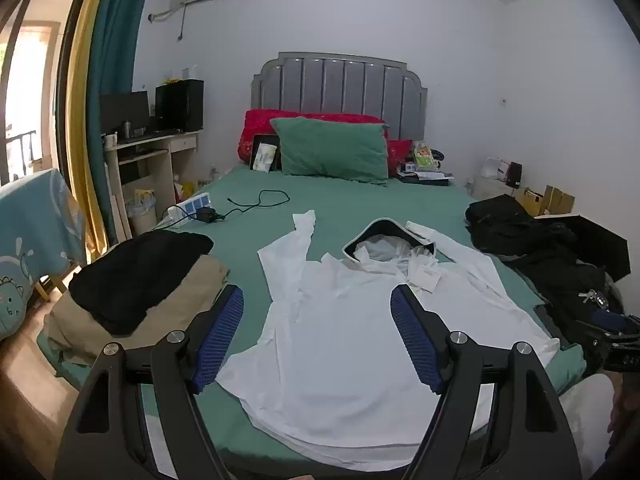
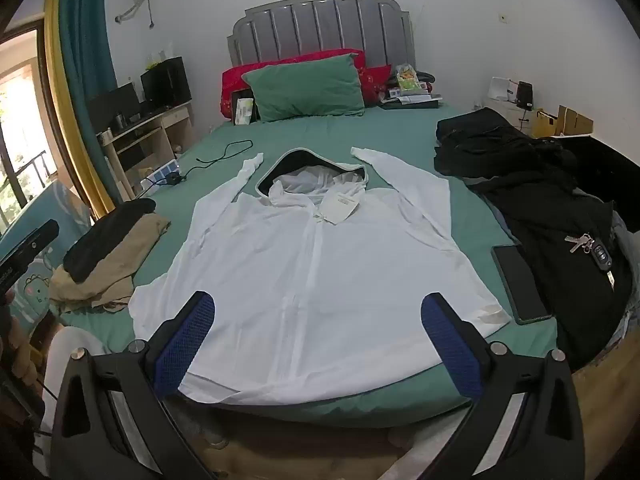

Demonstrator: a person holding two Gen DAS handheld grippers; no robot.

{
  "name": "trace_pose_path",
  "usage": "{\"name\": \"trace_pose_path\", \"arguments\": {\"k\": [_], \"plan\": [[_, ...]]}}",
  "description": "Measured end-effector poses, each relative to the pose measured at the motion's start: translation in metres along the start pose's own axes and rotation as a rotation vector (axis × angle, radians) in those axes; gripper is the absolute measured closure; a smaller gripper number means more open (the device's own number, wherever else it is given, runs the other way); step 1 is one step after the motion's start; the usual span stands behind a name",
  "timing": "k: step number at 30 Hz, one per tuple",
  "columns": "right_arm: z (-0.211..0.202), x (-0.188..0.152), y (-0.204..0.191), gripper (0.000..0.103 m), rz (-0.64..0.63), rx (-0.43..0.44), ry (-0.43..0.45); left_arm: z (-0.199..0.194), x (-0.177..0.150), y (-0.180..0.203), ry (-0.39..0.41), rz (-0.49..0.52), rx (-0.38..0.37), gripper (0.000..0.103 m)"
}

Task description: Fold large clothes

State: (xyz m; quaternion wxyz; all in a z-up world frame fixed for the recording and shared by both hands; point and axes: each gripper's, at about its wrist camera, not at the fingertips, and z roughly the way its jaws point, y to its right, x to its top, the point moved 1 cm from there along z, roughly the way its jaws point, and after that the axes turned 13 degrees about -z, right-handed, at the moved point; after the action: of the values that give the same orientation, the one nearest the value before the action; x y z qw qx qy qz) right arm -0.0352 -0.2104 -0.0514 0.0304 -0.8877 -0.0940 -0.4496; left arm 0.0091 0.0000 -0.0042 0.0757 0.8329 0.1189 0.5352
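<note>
A white hooded jacket point(image 1: 340, 340) lies spread flat, front up, on the green bed point(image 1: 352, 204), hood toward the pillows and both sleeves stretched up and outward. It also shows in the right wrist view point(image 2: 320, 264), with a white tag at the collar. My left gripper point(image 1: 318, 300) is open and empty, held above the jacket's lower half. My right gripper point(image 2: 318, 312) is open and empty, held above the jacket's hem near the foot of the bed.
A black and tan pile of folded clothes point(image 2: 108, 252) lies at the bed's left edge. Black clothes point(image 2: 560, 208), keys point(image 2: 592, 248) and a phone point(image 2: 520, 284) lie at the right. A power strip point(image 1: 192, 206) and cable lie upper left. Pillows point(image 1: 332, 152) sit at the headboard.
</note>
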Motion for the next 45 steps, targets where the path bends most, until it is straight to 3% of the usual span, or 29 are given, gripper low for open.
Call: {"name": "trace_pose_path", "arguments": {"k": [45], "plan": [[-0.002, -0.001, 0.003, 0.001, 0.002, -0.004, 0.003, 0.001, 0.0, 0.003, -0.003, 0.024, 0.001, 0.024]]}}
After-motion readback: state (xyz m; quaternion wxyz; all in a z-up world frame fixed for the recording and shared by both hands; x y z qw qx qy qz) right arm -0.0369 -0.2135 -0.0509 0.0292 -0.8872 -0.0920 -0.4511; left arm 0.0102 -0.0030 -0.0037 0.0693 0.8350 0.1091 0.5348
